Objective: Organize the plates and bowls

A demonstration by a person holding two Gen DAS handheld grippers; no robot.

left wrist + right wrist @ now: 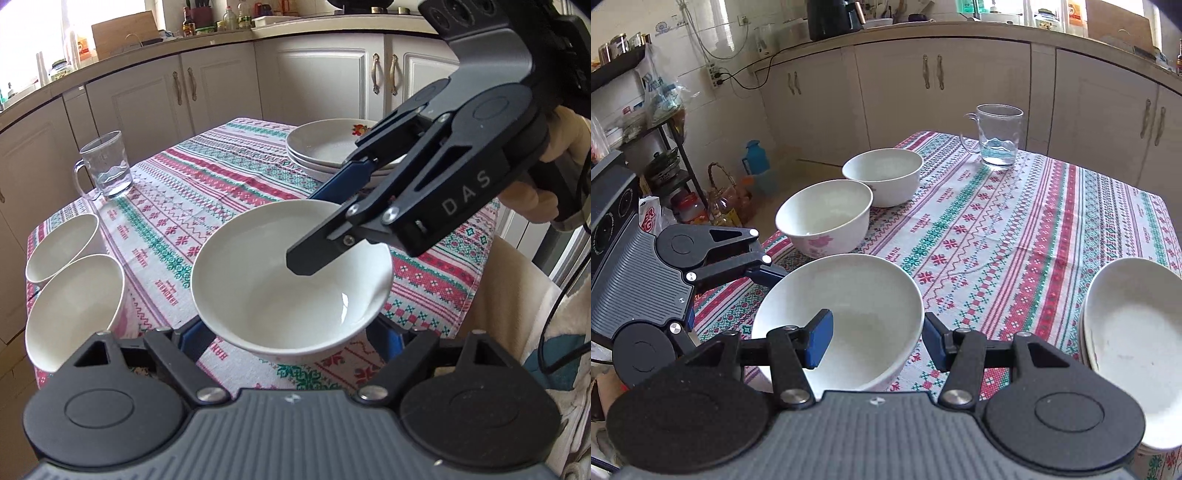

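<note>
Now we carry the wide bowl [838,317], right claw [877,341] clamped across its rim and left claw [291,338] clamped around its base, toward the flowered bowl [823,218] at eleven o'clock.

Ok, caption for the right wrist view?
Both grippers hold one plain white ceramic bowl above the striped patterned tablecloth, right gripper clamping its rim.

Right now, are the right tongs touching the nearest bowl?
Touching. The right wrist view shows the right tongs clamped across the bowl wall, one blue pad inside, the other outside.
</note>
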